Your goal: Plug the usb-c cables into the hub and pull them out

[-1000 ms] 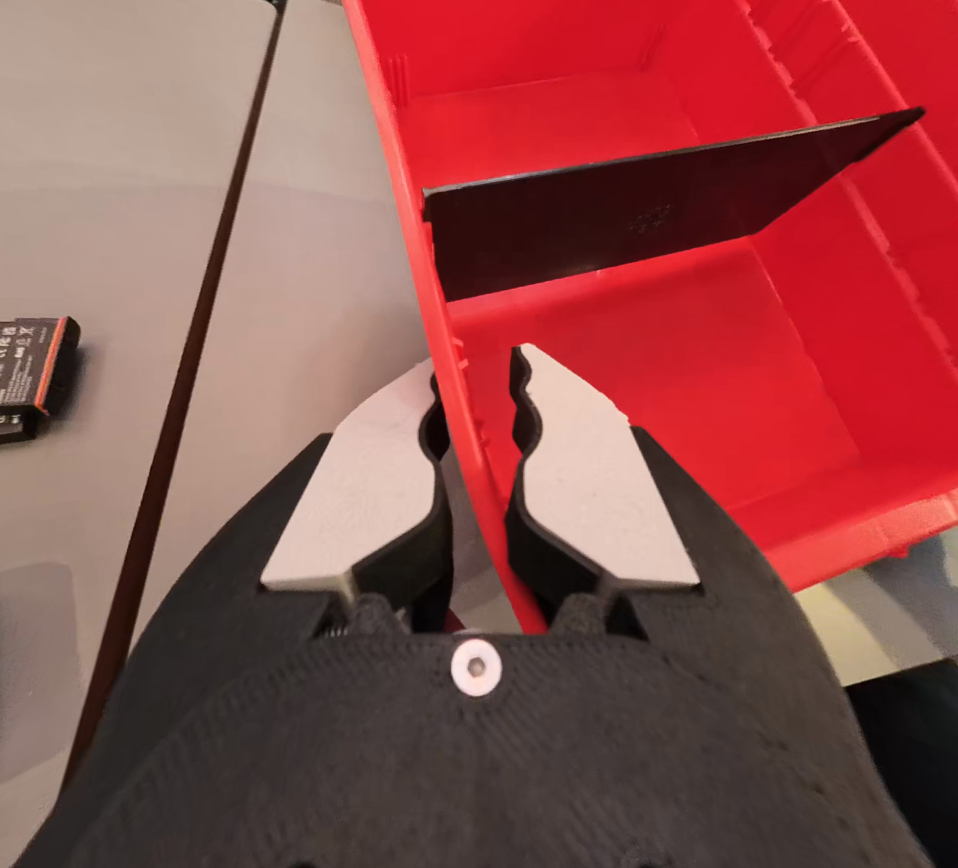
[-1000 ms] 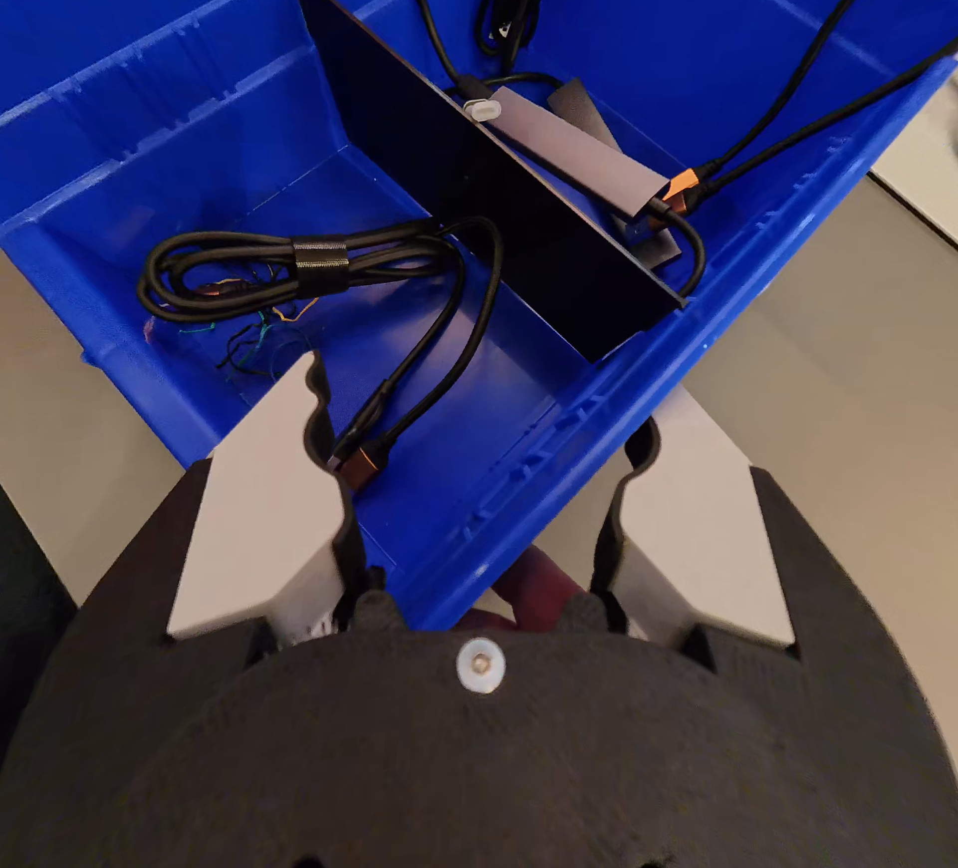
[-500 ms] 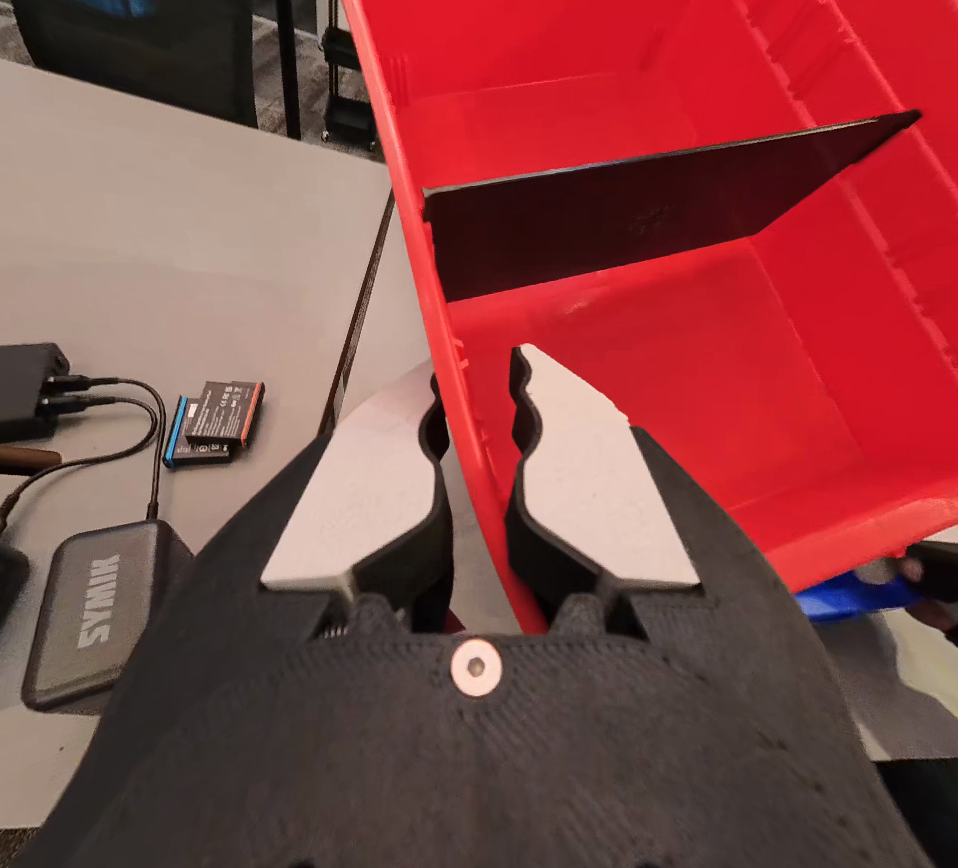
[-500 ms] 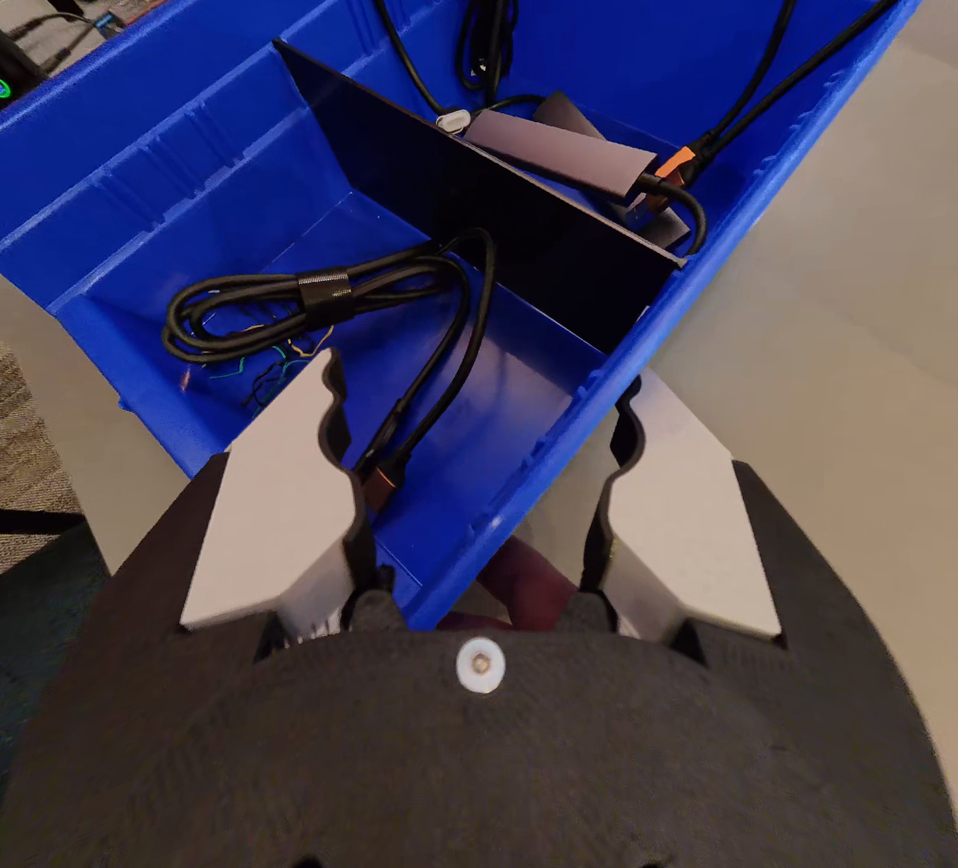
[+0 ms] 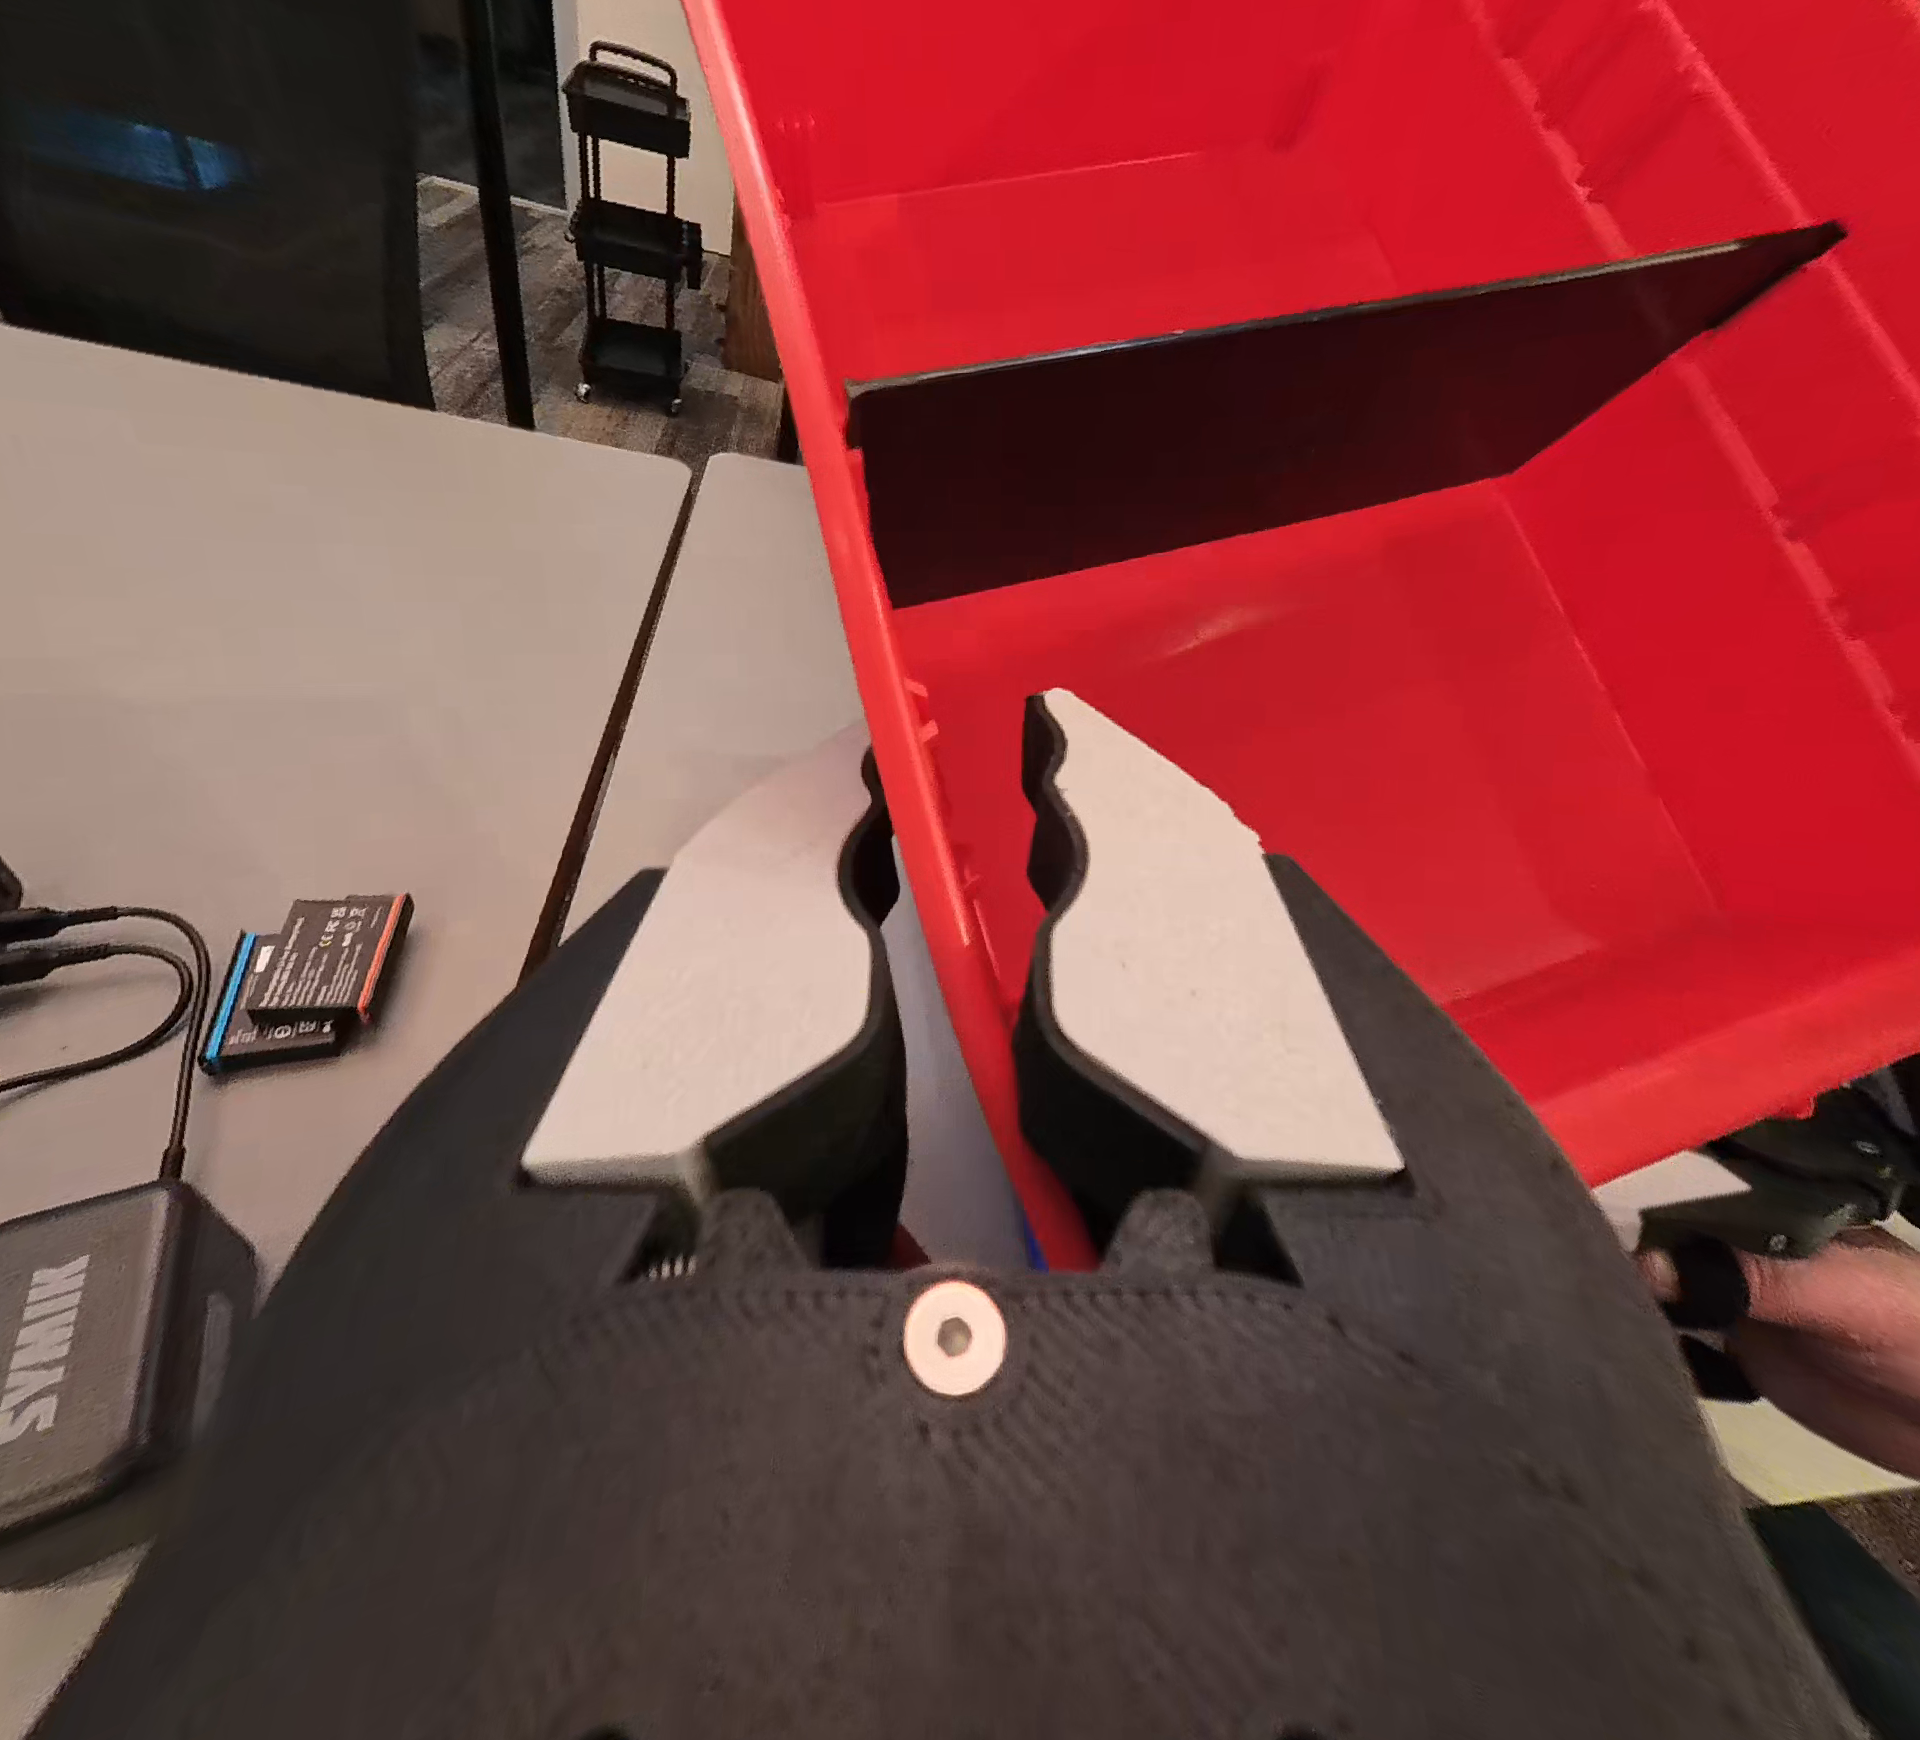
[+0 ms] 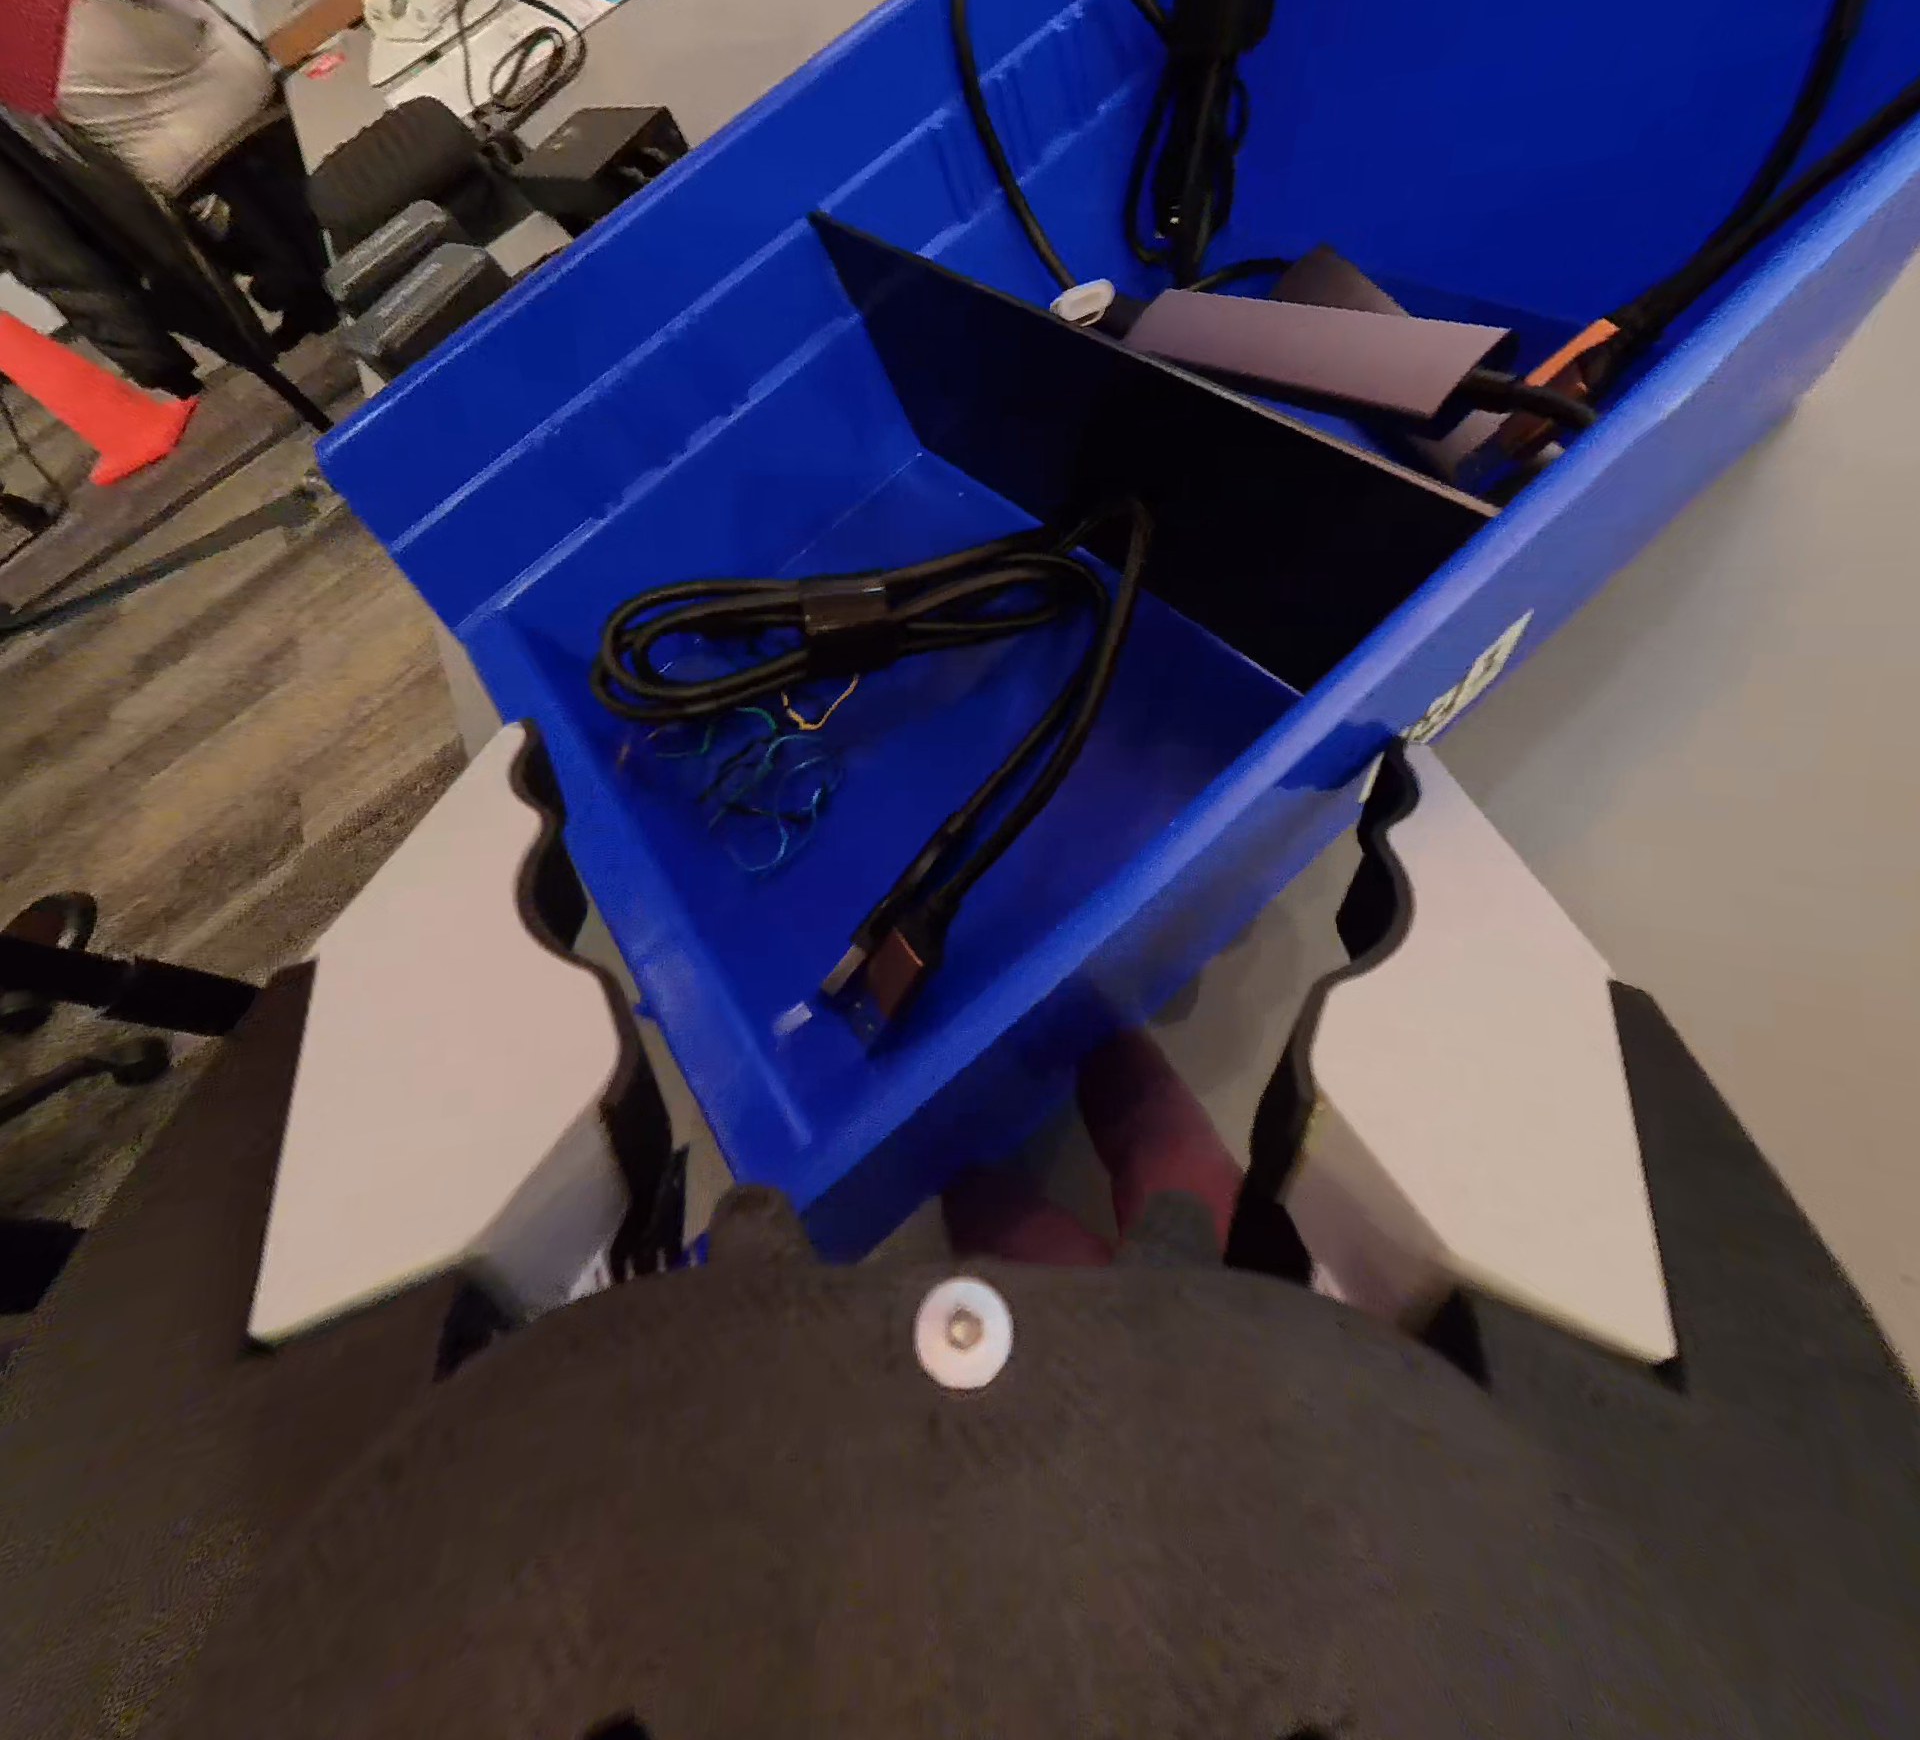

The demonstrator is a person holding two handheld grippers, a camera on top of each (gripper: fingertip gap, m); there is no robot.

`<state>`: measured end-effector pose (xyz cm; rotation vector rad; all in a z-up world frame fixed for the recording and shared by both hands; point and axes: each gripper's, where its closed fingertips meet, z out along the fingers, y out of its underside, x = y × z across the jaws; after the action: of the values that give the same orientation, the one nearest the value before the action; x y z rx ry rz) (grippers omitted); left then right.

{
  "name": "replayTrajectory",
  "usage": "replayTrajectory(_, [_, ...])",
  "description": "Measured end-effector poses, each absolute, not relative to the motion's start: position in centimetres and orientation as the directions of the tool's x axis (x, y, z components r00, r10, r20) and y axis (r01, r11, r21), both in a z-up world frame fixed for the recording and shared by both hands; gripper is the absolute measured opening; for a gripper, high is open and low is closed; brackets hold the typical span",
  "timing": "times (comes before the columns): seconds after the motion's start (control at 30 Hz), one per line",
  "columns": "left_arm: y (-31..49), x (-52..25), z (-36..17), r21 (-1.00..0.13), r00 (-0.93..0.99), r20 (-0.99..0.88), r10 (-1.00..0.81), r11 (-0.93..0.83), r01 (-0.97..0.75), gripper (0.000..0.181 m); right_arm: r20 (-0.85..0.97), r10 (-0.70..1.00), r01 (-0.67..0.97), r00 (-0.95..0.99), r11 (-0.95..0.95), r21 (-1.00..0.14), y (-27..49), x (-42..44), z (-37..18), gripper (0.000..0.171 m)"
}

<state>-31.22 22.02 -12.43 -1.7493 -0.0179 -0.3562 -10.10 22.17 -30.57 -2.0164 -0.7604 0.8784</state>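
In the left wrist view my left gripper [image 5: 956, 755] is shut on the left wall of an empty red bin [image 5: 1351, 807] with a black divider [image 5: 1247, 443], and holds it tilted above the grey table [image 5: 312, 651]. In the right wrist view my right gripper [image 6: 956, 755] is wide open, with the near end of a blue bin [image 6: 727, 288] between its fingers. Behind that bin's black divider [image 6: 1143, 464] lies a grey hub [image 6: 1320, 340] with a black cable with an orange plug [image 6: 1569, 360] at one end. A coiled black cable [image 6: 831, 620] lies in the near compartment.
A small battery [image 5: 307, 984], a black power pack [image 5: 83, 1327] and cables lie on the table at the left. A hand [image 5: 1808, 1316] shows at the right edge. Thin coloured wire loops [image 6: 769, 776] lie in the blue bin. An orange cone [image 6: 94, 402] and a person [image 6: 156, 7] are beyond.
My left gripper has carried the red bin, fixed in its grasp, over the table. My right gripper's fingers opened wider; the left finger went from inside the blue bin to outside its wall.
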Motion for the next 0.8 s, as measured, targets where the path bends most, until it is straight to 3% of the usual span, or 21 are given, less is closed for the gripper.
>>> replayTrajectory(0.2, [21.9, -30.4, -11.8, -0.957, 0.948, 0.249, -0.197, -0.2, 0.209, 0.022, -0.368, 0.8, 0.179, 0.474, -0.497, -0.849, 21.0, -11.5, -29.8, 0.152])
replayTrajectory(0.3, [21.8, -30.1, -11.8, -0.956, 0.945, 0.257, -0.203, -0.197, 0.217, 0.022, -0.387, 0.798, 0.127, 0.462, -0.491, -0.862, 21.3, -11.2, -29.1, 0.139])
replayTrajectory(0.43, [21.3, -29.5, -11.7, -0.955, 0.941, 0.261, -0.214, -0.197, 0.22, 0.022, -0.347, 0.803, 0.078, 0.485, -0.435, -0.897, 22.3, -9.7, -27.3, 0.134])
replayTrajectory(0.8, [22.1, -22.1, -10.6, -0.974, 0.929, 0.201, -0.31, -0.167, 0.155, 0.022, -0.328, 0.676, -0.178, 0.659, -0.284, -0.942, 27.8, 6.9, -16.1, 0.126])
